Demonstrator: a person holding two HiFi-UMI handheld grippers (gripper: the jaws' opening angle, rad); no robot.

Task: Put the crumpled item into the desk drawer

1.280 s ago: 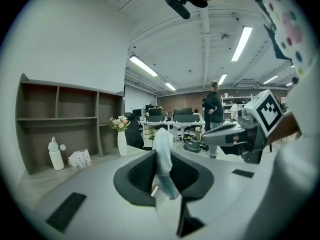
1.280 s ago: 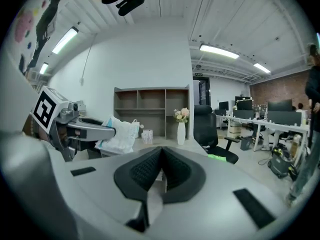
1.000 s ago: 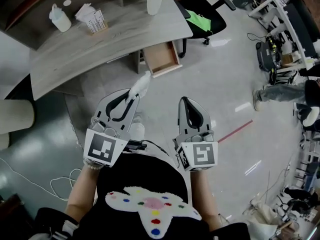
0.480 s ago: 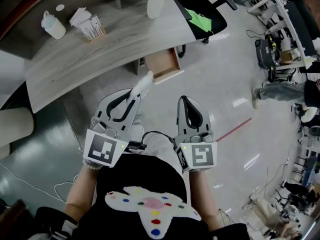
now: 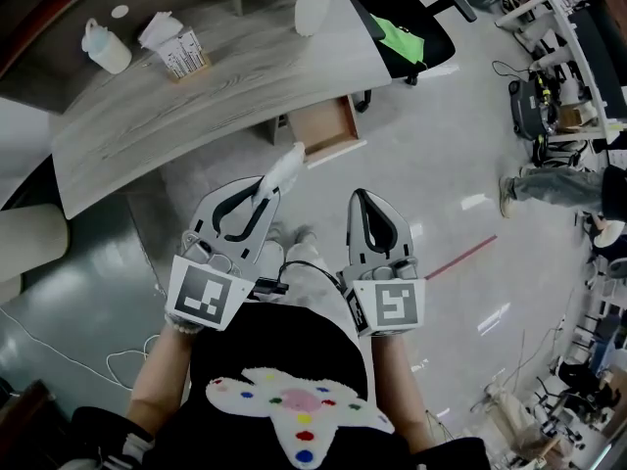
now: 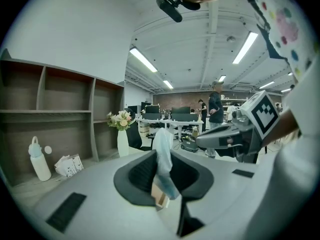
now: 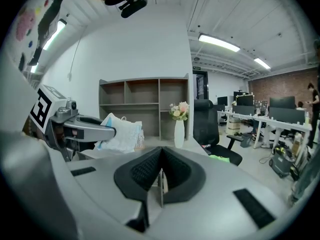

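My left gripper (image 5: 263, 186) clamps the crumpled item (image 5: 279, 167); my right gripper (image 5: 362, 196) is pinched together, empty. Drawer (image 5: 326, 130) pulled out under the desk's (image 5: 196, 86) front edge, ahead of both.

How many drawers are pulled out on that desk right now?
1: the open drawer sticks out from under the desk on the person's side, below the vase. Any closed drawers would be hidden beneath the desk top.
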